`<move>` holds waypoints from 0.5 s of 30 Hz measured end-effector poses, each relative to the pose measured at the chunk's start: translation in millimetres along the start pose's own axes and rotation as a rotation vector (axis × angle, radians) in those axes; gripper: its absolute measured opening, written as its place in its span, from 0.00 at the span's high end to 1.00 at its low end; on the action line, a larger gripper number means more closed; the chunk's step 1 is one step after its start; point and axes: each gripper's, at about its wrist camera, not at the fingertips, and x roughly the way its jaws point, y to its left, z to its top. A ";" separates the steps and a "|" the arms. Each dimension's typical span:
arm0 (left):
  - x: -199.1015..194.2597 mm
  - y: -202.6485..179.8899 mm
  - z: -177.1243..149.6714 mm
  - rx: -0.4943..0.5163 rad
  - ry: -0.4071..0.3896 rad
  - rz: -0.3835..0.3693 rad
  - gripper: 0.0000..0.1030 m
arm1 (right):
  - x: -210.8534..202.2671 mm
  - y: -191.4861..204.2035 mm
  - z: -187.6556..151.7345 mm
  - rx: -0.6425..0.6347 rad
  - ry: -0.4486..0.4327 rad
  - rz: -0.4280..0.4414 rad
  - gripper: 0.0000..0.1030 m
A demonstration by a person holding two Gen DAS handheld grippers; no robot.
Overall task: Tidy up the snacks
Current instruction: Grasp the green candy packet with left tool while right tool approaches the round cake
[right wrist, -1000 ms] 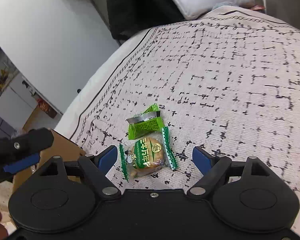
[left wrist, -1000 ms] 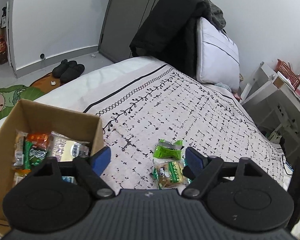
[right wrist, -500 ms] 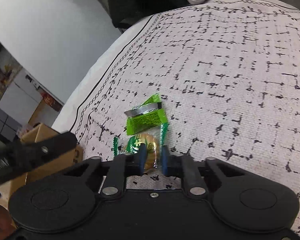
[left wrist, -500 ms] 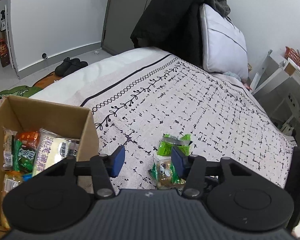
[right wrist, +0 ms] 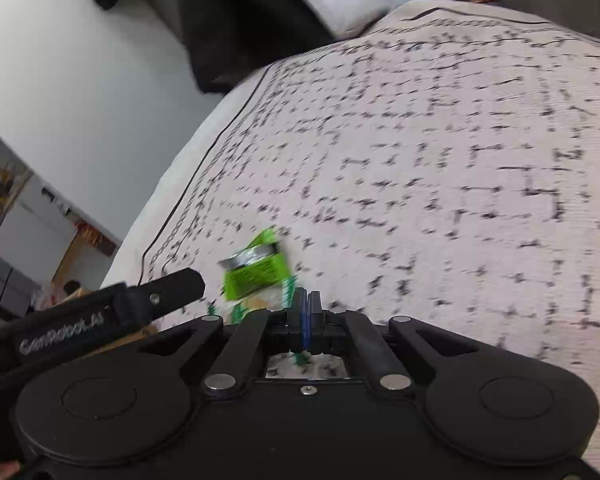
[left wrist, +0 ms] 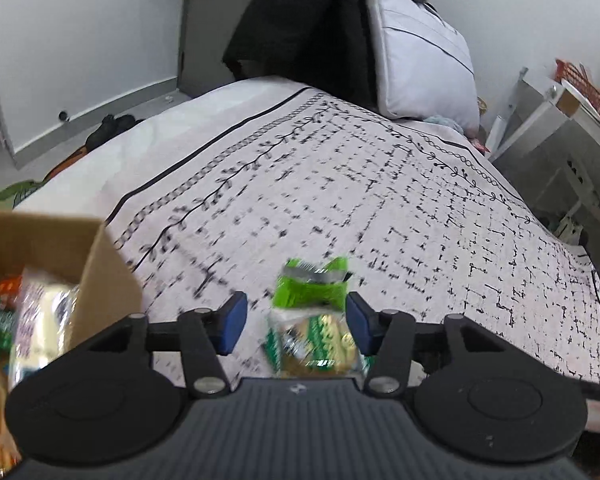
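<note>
Two snacks lie together on the patterned bedspread (left wrist: 380,200): a bright green packet (left wrist: 312,286) (right wrist: 256,272) and, nearer me, a clear green-edged cake packet (left wrist: 316,344) (right wrist: 256,306). My left gripper (left wrist: 296,328) straddles both, its jaws opening and the blue pads not pressing on either. One of its black fingers (right wrist: 160,292) shows in the right wrist view. My right gripper (right wrist: 306,316) has its pads together, pinching the cake packet's wrapper edge. A cardboard box (left wrist: 104,276) holding several snacks stands at the left.
A white pillow (left wrist: 420,60) and a black coat (left wrist: 300,28) are at the head of the bed. Grey shelving (left wrist: 560,152) stands off the bed's right side. Dark slippers (left wrist: 112,128) lie on the floor to the left.
My right gripper went from wide open to shut on the cake packet's edge. The left gripper moved right from the box until both packets lay between its fingers, and its jaws narrowed.
</note>
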 end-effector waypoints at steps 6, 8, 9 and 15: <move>23.3 -8.2 10.9 0.010 0.028 -0.012 0.34 | 6.9 -10.5 2.5 0.073 0.060 0.059 0.93; 32.4 -8.6 12.6 0.010 0.042 -0.003 0.34 | 9.4 -8.4 1.3 0.062 0.076 0.067 0.91; 36.3 -7.7 13.4 0.006 0.048 -0.001 0.34 | 10.6 -8.3 0.9 0.062 0.081 0.071 0.87; 60.3 -7.2 14.8 0.001 0.076 0.001 0.34 | 16.4 -9.0 0.3 0.080 0.093 0.066 0.76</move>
